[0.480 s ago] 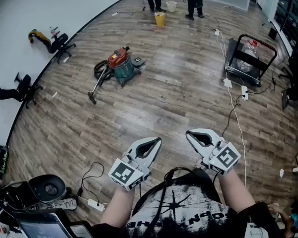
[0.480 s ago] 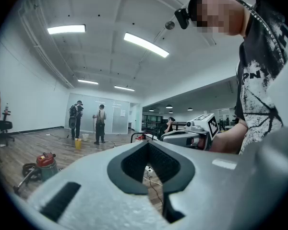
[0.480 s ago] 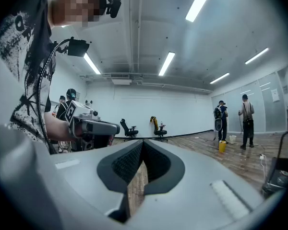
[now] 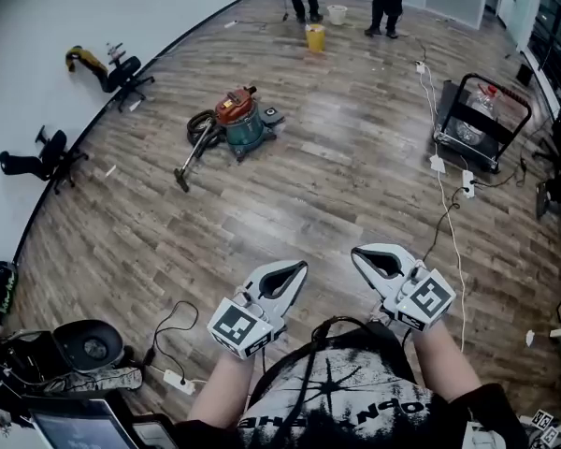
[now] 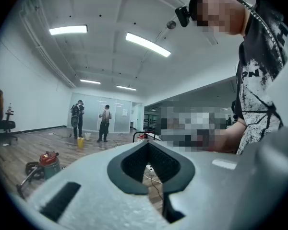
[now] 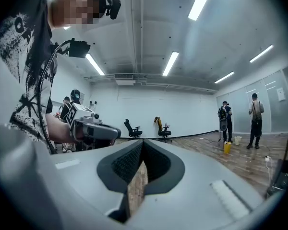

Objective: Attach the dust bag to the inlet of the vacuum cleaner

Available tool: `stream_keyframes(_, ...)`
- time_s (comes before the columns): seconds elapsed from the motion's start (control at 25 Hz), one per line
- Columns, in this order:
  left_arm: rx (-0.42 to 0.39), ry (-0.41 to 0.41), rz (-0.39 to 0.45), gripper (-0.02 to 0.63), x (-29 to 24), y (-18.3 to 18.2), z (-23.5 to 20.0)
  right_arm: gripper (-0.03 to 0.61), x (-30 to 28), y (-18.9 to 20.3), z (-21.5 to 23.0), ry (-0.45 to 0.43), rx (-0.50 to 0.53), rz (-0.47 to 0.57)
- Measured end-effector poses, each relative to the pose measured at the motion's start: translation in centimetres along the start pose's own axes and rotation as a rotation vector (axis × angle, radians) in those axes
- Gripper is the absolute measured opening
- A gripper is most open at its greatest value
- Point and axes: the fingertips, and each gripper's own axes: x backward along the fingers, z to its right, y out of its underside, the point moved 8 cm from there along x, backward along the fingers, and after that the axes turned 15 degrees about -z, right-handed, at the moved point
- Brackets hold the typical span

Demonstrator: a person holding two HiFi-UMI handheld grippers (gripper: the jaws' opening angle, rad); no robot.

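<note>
The vacuum cleaner point(image 4: 241, 122) has a red lid and a teal drum and stands on the wood floor a few steps ahead, to the left. Its hose and wand point(image 4: 191, 157) trail toward me. It also shows small in the left gripper view as the vacuum cleaner point(image 5: 47, 161). No dust bag shows in any view. My left gripper point(image 4: 300, 267) and right gripper point(image 4: 356, 253) are held side by side at waist height, far from the vacuum. Both are shut with nothing between the pads. The left gripper point(image 5: 147, 143) and right gripper point(image 6: 141, 143) point roughly level.
A black wheeled cart point(image 4: 477, 120) stands at the right, with white cables and a power strip point(image 4: 449, 171) on the floor beside it. Two people and a yellow bucket point(image 4: 315, 37) are at the far end. Tipped office chairs point(image 4: 122, 73) lie along the left wall. Black equipment point(image 4: 89, 344) sits near my feet.
The head view has shifted slightly, so the vacuum sits a little lower and further right in the picture. Both grippers keep their places and stay shut.
</note>
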Motion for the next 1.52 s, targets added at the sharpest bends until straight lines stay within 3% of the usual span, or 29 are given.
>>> stream_keyframes(0.36,0.013,0.000,-0.013,-0.002,0.3,0.2,-0.4,0.005,-0.9,-0.5,-0.4,-0.047,-0.014,0.001)
stream_keyframes(1.08,0.024,0.053,-0.030,-0.002,-0.9,1.1,-0.9,0.005,-0.8,-0.3,-0.4,-0.030,0.057,-0.027)
stream_keyframes(1.36,0.027,0.123,-0.061,-0.002,-5.5,0.4,-1.3,0.005,0.3,-0.4,2.2,-0.024,0.030,-0.039)
stream_keyframes(1.52,0.017,0.162,-0.078,-0.002,-9.6,-0.8,-2.1,0.005,0.9,0.7,6.3,0.013,0.009,-0.067)
